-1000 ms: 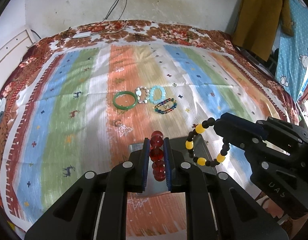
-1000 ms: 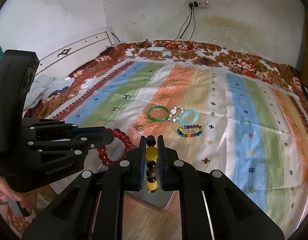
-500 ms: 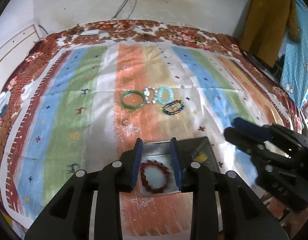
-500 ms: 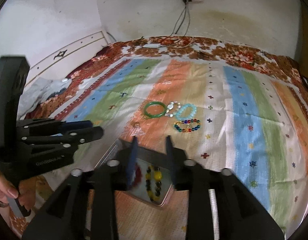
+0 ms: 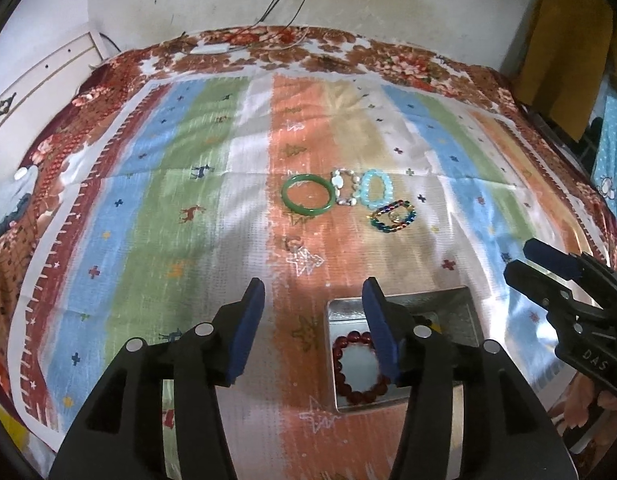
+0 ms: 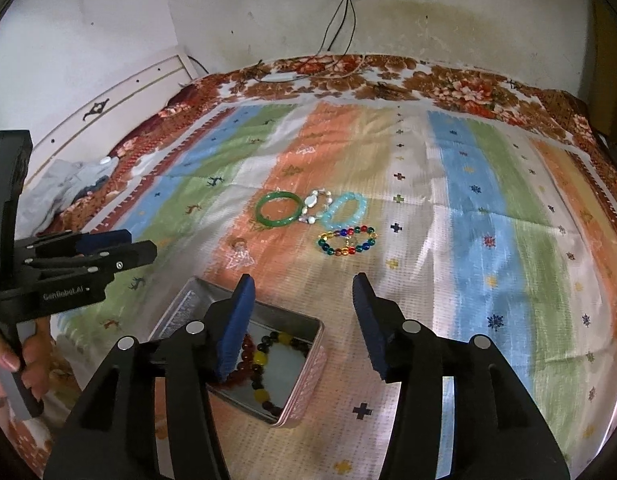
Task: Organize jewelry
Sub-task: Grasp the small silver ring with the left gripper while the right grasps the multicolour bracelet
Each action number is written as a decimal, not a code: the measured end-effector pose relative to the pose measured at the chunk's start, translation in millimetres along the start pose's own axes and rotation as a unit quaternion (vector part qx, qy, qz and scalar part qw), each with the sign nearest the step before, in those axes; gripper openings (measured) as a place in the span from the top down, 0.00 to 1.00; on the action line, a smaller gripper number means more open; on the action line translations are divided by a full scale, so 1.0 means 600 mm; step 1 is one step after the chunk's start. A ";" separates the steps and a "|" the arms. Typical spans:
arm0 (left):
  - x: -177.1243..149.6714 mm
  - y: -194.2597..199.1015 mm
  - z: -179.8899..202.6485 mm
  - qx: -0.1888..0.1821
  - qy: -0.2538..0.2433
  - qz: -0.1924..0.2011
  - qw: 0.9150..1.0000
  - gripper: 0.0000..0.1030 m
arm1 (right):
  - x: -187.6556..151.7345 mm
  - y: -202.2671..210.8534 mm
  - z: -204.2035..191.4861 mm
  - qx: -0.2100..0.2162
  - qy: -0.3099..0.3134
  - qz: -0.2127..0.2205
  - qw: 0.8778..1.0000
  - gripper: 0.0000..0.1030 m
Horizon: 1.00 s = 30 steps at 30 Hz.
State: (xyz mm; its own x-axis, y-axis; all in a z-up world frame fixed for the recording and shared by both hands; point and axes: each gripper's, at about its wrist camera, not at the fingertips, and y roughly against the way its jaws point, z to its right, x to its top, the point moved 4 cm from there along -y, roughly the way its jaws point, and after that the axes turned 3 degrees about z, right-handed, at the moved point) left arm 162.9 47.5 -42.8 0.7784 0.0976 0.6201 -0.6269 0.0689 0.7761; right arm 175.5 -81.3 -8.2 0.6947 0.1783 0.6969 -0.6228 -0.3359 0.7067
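Both the left gripper [image 5: 312, 320] and right gripper [image 6: 300, 312] are held wide apart, empty, above the tin [image 6: 308, 356]. Inside the tin lie a red bracelet [image 5: 344, 364] and, apparently overlapping it, a yellow-black one [image 6: 268, 364]. Beyond the tin, four bracelets [image 6: 320, 216] are clustered.

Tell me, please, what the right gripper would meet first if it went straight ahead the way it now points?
Probably the multicolored bead bracelet: it lies on the striped blanket ahead of the open right gripper, between its fingers. Depth is unclear, so bare blanket may come first.
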 end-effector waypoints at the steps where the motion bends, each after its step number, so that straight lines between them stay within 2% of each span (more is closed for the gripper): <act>1: 0.002 -0.004 -0.001 0.001 0.001 -0.002 1.000 0.49 | 0.001 -0.004 0.004 0.000 -0.002 -0.002 1.000 0.48; 7: 0.019 -0.037 -0.003 0.009 -0.007 -0.020 1.000 0.45 | 0.008 -0.032 0.023 0.002 -0.012 -0.024 1.000 0.46; 11: 0.028 -0.061 -0.007 0.012 -0.007 -0.036 0.999 0.45 | 0.026 -0.055 0.039 0.004 -0.021 -0.031 0.999 0.41; 16: 0.042 -0.091 -0.019 0.025 -0.010 -0.050 0.998 0.45 | 0.037 -0.076 0.048 0.002 -0.026 -0.041 0.999 0.41; 20: 0.047 -0.109 -0.020 0.024 -0.011 -0.062 0.998 0.45 | 0.045 -0.093 0.057 -0.003 -0.027 -0.047 0.999 0.37; 30: 0.057 -0.152 -0.017 0.027 -0.025 -0.088 0.995 0.42 | 0.058 -0.136 0.083 -0.006 -0.046 -0.069 0.997 0.34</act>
State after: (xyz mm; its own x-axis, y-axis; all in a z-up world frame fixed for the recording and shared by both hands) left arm 246.0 54.6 -93.5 0.8774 0.0384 0.4783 -0.4794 0.0269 0.8772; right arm 268.5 -93.9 -47.7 0.8033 0.1357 0.5799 -0.5234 -0.3036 0.7962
